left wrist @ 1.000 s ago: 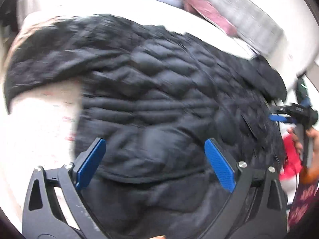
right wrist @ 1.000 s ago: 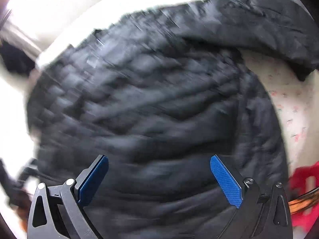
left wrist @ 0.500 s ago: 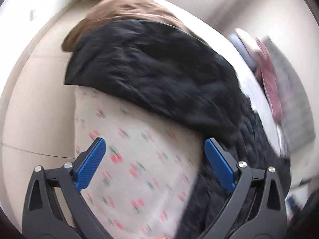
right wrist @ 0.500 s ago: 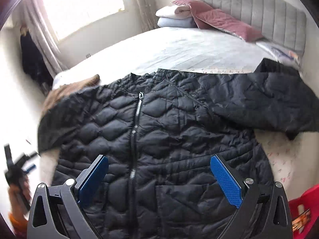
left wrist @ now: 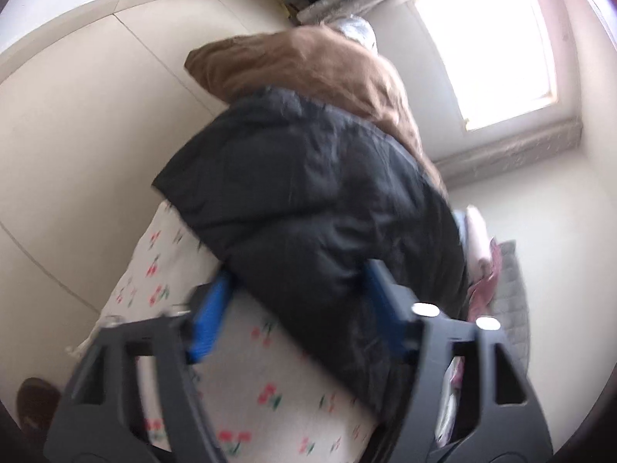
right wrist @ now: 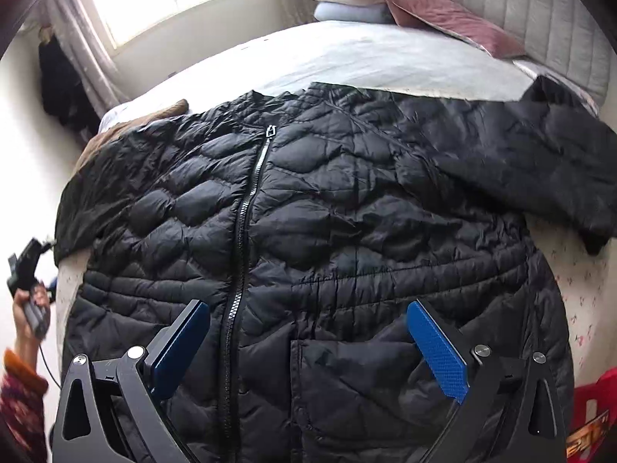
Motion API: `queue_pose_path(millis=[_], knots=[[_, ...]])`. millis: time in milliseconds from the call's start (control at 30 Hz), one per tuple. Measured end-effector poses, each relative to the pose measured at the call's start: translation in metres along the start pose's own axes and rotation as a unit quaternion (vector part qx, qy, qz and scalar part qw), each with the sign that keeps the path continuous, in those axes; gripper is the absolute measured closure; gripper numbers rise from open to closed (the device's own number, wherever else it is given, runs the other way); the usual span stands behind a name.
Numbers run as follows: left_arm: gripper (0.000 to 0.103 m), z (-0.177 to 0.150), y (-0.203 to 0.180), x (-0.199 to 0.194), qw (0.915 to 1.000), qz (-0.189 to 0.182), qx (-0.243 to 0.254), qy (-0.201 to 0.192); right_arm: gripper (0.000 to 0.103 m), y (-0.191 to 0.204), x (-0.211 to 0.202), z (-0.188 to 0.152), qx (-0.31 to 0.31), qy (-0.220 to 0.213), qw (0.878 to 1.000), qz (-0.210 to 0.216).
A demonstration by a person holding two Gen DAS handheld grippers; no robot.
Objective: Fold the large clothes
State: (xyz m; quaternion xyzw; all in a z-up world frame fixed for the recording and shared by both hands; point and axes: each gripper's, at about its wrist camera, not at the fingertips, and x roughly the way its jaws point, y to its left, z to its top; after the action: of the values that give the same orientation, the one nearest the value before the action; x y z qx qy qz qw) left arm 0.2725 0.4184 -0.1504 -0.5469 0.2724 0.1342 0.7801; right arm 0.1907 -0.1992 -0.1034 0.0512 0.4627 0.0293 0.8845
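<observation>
The left gripper (left wrist: 297, 308) has its jaws spread wide around the lower edge of the sleeve (left wrist: 308, 200), one blue pad (left wrist: 208, 320) on the floral sheet (left wrist: 239, 370) side and the other against the dark fabric. They straddle the cloth without pinching it, which suits a grab at the sleeve so it can be folded in over the body; the blur makes exact contact hard to judge.

The right gripper (right wrist: 308, 347) is also released, its jaws wide apart and hovering above the hem, clear of the fabric. It looks parked there, facing up the garment, perhaps ready to steady the lower edge.

The black quilted jacket (right wrist: 327, 231) lies front up on the bed (right wrist: 347, 54), zipper (right wrist: 246, 208) closed, both sleeves stretched out sideways. That flat spread is a sensible start for folding, and no fold looks made yet. A brown garment (left wrist: 308, 65) lies under the far end of the left sleeve. Pillows (right wrist: 354, 0) sit at the headboard, well apart from the jacket.
</observation>
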Motion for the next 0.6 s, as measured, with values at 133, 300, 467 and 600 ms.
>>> queue_pose_path(millis=[133, 300, 467, 600], knots=[[0.096, 0.004, -0.02, -0.015, 0.9991, -0.019, 0.012, -0.035, 0.0, -0.005, 0.004, 0.002, 0.016, 0.006, 1.0, 0.026], [0.097, -0.008, -0.092, -0.052, 0.9862, -0.031, 0.134, -0.092, 0.0, -0.012, 0.007, 0.003, 0.031, 0.006, 0.999, 0.016], [0.097, -0.043, -0.174, -0.085, 0.9578, -0.086, 0.249, -0.114, 0.0, -0.017, 0.008, 0.004, 0.046, 0.003, 0.999, 0.018], [0.097, -0.091, -0.234, -0.095, 0.9302, -0.139, 0.328, -0.088, 0.0, -0.018, 0.008, 0.004, 0.05, 0.0, 0.999, 0.015]])
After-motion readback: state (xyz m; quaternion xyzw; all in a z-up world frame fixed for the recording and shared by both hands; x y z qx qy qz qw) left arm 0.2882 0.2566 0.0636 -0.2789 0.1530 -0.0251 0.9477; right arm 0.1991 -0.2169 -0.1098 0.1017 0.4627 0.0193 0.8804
